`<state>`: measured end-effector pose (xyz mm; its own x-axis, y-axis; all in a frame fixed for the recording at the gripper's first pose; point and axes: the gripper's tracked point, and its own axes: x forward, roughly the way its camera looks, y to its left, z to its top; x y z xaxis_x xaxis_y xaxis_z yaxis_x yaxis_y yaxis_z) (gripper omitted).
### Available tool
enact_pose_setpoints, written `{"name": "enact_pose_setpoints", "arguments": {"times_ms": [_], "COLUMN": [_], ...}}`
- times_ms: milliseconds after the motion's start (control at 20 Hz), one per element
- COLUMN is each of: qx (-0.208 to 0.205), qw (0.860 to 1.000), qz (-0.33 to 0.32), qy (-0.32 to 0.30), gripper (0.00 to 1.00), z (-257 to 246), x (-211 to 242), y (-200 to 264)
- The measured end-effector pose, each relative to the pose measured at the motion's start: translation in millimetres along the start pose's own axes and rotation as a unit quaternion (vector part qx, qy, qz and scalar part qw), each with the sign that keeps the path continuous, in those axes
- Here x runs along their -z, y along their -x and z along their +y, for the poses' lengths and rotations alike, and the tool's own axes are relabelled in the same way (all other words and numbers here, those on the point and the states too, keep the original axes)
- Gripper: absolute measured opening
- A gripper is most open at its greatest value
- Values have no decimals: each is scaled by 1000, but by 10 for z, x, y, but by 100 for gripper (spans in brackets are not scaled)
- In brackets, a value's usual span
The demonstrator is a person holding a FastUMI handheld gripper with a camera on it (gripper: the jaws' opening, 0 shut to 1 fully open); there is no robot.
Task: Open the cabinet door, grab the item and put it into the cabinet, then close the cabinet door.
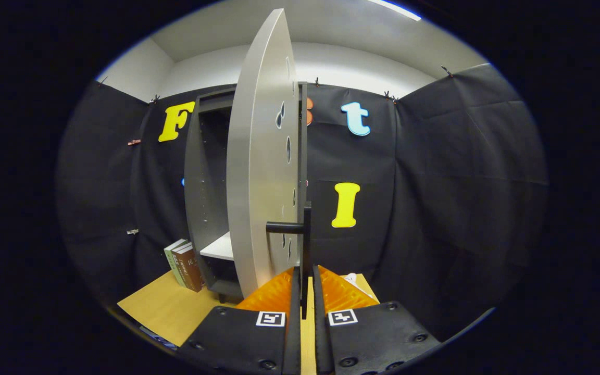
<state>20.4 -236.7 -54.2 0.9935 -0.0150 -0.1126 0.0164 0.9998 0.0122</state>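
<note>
Gripping the door handle (pixel 306 245), the fingers (pixel 306 284) hold the cabinet door (pixel 261 172) open.

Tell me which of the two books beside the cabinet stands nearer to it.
The brown book; it stands against the cabinet, the green book on its far side. The tongs grip the door handle.

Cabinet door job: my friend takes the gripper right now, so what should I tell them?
Gripper: fingers closed on the thin black bar handle of the silver-grey cabinet door.
Door: swung open, edge-on ahead; the dark grey cabinet with its white shelf lies beyond it.
Item: likely the books, upright on the wooden table beside the cabinet.
Done: door opened.
Left: release handle, put item inside, close door.
</note>
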Motion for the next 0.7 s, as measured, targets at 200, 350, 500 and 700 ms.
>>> {"name": "enact_pose_setpoints", "arguments": {"times_ms": [200, 350, 500, 700], "qx": [3, 19, 50, 62], "qw": [1000, 999, 997, 993], "qz": [-11, -29, -58, -98], "qy": [-8, 3, -5, 5], "gripper": [15, 15, 15, 15], "z": [19, -60, -43, 375], "x": [-67, -145, -366, -608], "y": [90, 192, 421, 602]}}
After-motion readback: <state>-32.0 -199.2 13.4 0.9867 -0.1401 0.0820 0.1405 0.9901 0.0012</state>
